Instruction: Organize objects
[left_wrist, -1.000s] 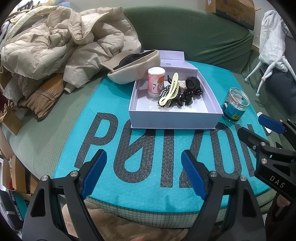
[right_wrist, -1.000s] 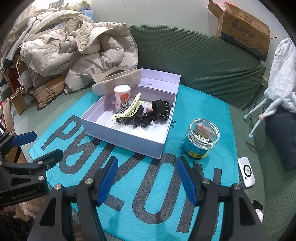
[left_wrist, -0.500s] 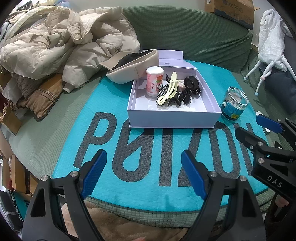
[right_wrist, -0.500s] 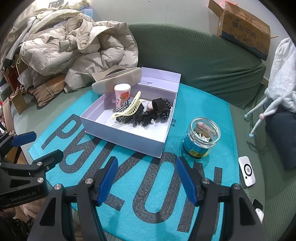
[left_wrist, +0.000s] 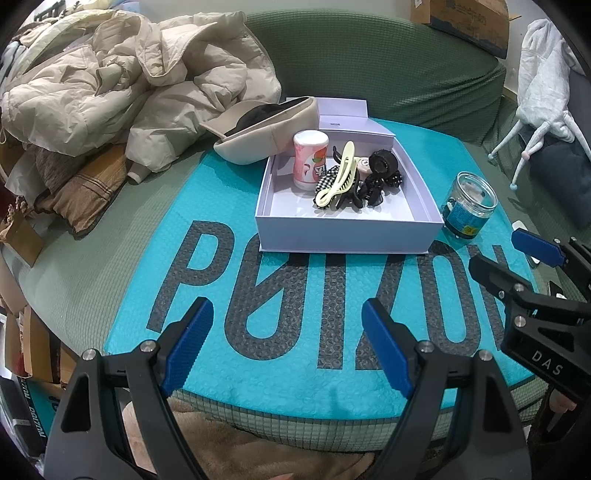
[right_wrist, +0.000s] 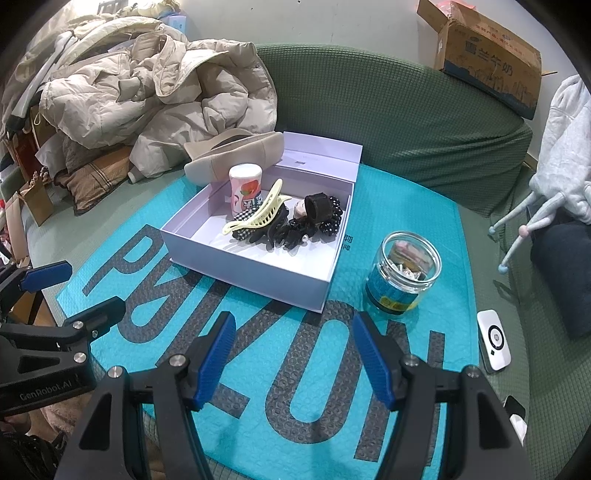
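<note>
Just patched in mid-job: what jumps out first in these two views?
The teal mat with big dark letters fills the middle, and on it sits an open white box holding a pink can, a cream clip and black hair ties. A glass jar stands right of the box. Both grippers, left and right, hover open near the mat's front edge.

One lavender box (right_wrist: 258, 273), one pink canister (right_wrist: 245, 186), one cream hair claw (right_wrist: 260, 214), one glass jar (right_wrist: 402, 273), one beige cap (right_wrist: 236, 153), two hand-held grippers: left (left_wrist: 286, 343), right (right_wrist: 293, 356).
</note>
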